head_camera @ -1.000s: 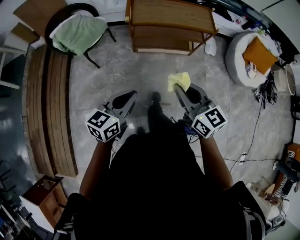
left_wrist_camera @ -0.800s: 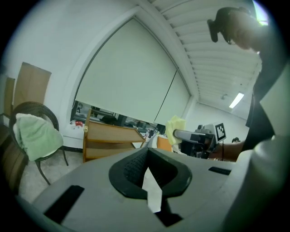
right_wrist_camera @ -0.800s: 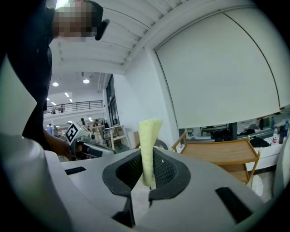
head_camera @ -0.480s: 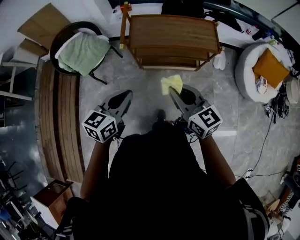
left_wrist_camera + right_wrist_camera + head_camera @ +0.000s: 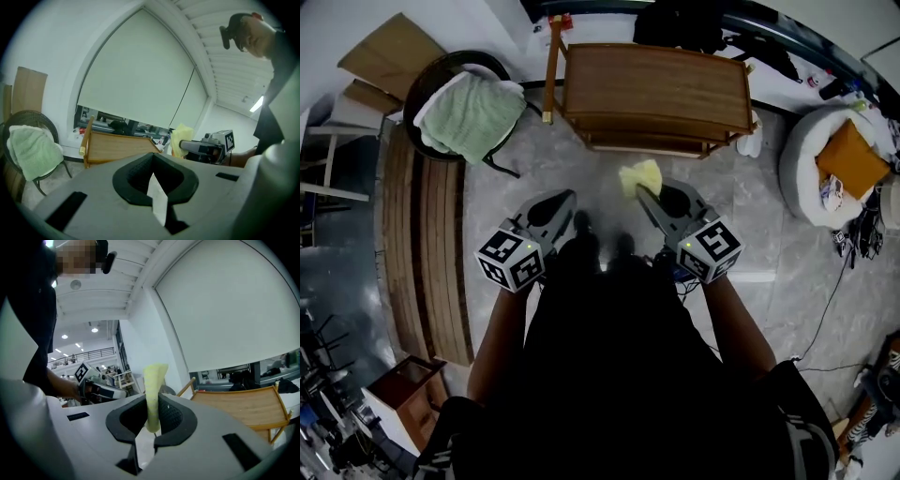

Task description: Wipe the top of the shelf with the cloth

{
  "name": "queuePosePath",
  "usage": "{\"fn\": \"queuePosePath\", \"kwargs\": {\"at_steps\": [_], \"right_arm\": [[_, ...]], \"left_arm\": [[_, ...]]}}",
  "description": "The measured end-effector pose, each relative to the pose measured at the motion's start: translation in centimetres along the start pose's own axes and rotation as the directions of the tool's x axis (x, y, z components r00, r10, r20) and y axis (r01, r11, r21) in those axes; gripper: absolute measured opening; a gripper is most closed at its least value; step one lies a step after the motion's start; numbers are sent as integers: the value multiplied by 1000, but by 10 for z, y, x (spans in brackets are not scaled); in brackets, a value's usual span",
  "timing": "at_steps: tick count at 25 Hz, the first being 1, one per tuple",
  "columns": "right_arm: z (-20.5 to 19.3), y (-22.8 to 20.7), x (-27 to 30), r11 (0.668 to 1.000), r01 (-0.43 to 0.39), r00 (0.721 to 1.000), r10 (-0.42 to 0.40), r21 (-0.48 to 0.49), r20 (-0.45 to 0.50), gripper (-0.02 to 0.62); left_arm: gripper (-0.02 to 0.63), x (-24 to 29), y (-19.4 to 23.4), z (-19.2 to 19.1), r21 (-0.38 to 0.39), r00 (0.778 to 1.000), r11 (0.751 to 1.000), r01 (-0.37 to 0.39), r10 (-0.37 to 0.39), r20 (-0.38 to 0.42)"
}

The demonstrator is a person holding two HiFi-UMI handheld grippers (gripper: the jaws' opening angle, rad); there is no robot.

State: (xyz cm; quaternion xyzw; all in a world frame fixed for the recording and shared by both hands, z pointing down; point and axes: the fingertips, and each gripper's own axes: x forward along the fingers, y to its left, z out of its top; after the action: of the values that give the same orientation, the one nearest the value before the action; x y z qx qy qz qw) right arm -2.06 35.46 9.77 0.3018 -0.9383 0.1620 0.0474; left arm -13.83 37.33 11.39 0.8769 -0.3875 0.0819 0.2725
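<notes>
Across the floor (image 5: 600, 173), the shelf (image 5: 652, 89) lies crosswise, nearest my right gripper (image 5: 641, 191), jaws pinching the cloth (image 5: 640, 175); left gripper (image 5: 567, 199) closed, empty.

shelf (image 5: 656, 89): at 12 o'clock, we see smooth wood with a faint sheen
cloth (image 5: 640, 175): soft matt fabric
right tool (image 5: 642, 192): matt grey plastic
floor (image 5: 750, 234): we see polished stone
</notes>
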Motion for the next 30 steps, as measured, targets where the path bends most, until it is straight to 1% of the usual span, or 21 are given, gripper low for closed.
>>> {"fn": "queuePosePath", "kwargs": {"at_steps": [2, 5, 6, 8, 11, 15, 18, 21, 23, 26, 28, 30], "right_arm": [[1, -8, 15, 1000, -1, 1000, 1, 0, -6, 48], [5, -20, 42, 1000, 8, 1000, -8, -5, -21, 48], [7, -24, 52, 1000, 13, 1000, -13, -9, -26, 48], [13, -33, 73, 1000, 22, 999, -23, -18, -35, 48], [26, -52, 97, 999, 47, 997, -49, -19, -57, 48], [32, -77, 133, 996, 87, 990, -88, -16, -113, 48], [43, -91, 162, 994, 110, 985, -111, -16, -135, 48], [58, -107, 183, 989, 146, 977, -147, -20, -152, 48], [67, -122, 195, 983, 179, 970, -181, -27, -159, 48], [76, -146, 213, 975, 218, 961, -221, -38, -166, 48], [81, -160, 224, 976, 215, 961, -219, -40, -171, 48], [84, -173, 234, 979, 200, 964, -204, -42, -173, 48]], "left_arm": [[9, 5, 9, 8, 14, 1000, 1000, 13, -13, 16], [9, 10, 23, 29, 76, 997, 996, 41, -46, 67], [9, 11, 30, 36, 84, 995, 995, 53, -60, 84], [9, 17, 49, 51, 78, 990, 994, 78, -86, 111], [9, 35, 75, 69, 70, 985, 991, 112, -120, 126], [9, 62, 121, 95, 41, 982, 990, 133, -137, 128], [9, 79, 149, 114, 21, 977, 985, 171, -172, 125], [9, 99, 172, 128, -20, 975, 980, 199, -195, 108], [9, 112, 186, 136, -43, 977, 979, 199, -194, 91], [9, 126, 206, 146, -63, 979, 981, 185, -179, 93], [9, 135, 217, 152, -100, 982, 981, 168, -159, 98], [9, 147, 222, 154, -135, 987, 979, 151, -142, 78]]}}
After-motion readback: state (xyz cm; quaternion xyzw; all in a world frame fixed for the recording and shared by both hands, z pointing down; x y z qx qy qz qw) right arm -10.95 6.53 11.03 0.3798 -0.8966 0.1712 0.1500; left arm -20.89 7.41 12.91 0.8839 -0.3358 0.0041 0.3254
